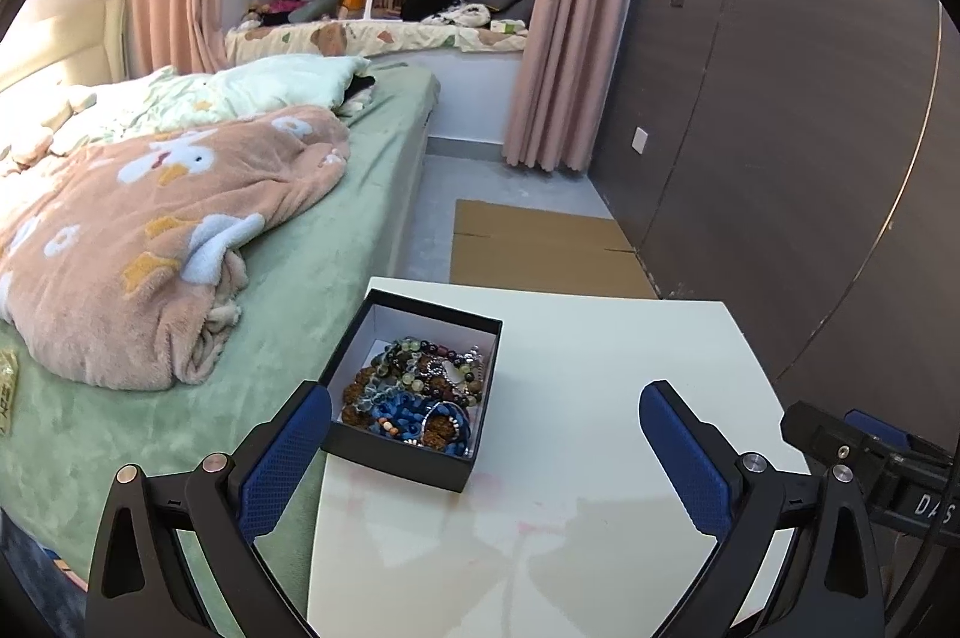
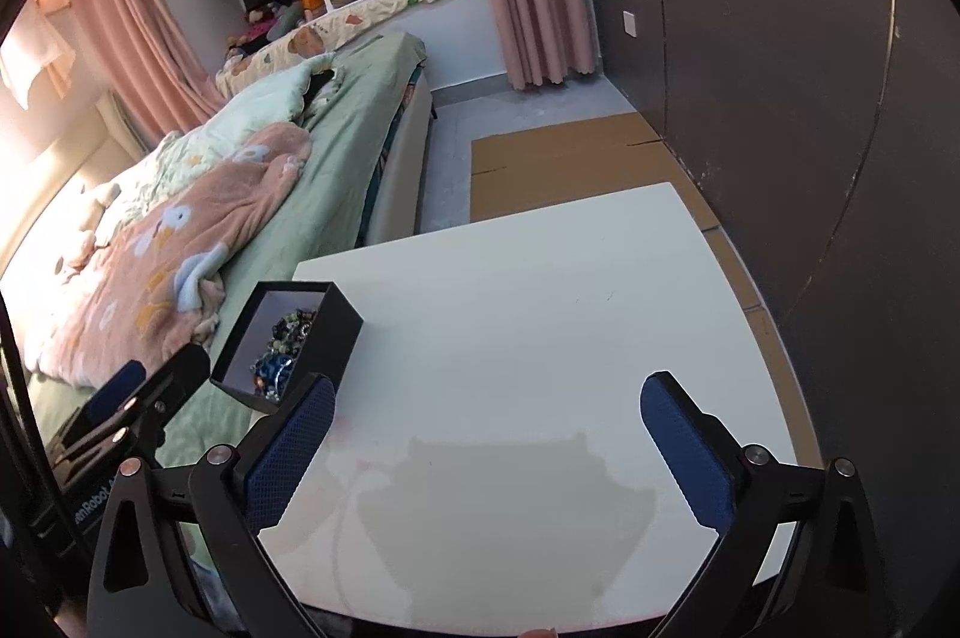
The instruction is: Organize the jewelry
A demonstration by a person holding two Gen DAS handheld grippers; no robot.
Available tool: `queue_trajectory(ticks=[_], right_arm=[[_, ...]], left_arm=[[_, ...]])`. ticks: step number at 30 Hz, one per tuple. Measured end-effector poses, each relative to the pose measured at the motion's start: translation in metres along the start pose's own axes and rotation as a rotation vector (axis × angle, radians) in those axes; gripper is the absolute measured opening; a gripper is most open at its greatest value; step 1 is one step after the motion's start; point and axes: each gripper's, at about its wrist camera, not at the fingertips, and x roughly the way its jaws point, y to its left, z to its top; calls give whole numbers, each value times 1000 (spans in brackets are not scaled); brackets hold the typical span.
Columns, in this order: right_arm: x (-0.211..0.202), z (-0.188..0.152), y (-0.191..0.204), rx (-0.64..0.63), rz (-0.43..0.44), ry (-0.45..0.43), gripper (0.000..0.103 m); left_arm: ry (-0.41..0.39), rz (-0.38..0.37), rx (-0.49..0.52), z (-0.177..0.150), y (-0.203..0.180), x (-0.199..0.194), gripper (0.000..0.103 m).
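Note:
A black open box (image 1: pixel 393 452) with white inner walls stands at the left edge of the white table (image 1: pixel 600 368). It holds a tangled heap of beaded bracelets and necklaces (image 1: pixel 414 392) in blue, brown and green. My left gripper (image 1: pixel 483 428) is open and empty, its left finger beside the box's near left corner. The box (image 2: pixel 324 338) and some beads (image 2: pixel 282 344) also show in the right wrist view. My right gripper (image 2: pixel 486 428) is open and empty above the bare table (image 2: pixel 540 308), to the right of the box. The left gripper (image 2: pixel 144 386) shows there at the left.
A bed (image 1: pixel 300 242) with a green sheet and a pink fleece blanket (image 1: pixel 150 242) lies close against the table's left side. Flat cardboard (image 1: pixel 540 242) lies on the floor beyond the table. A dark brown wall panel (image 1: pixel 780 128) runs along the right. The right gripper's body (image 1: pixel 870 446) shows at the right.

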Motion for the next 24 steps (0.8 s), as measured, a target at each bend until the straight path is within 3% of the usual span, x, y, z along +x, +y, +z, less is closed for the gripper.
queue_trajectory(ticks=[24], right_arm=[[-6,2,-8,39,-5,7,103]], left_arm=[[1,-9,20,-4,-7,-4,102]])
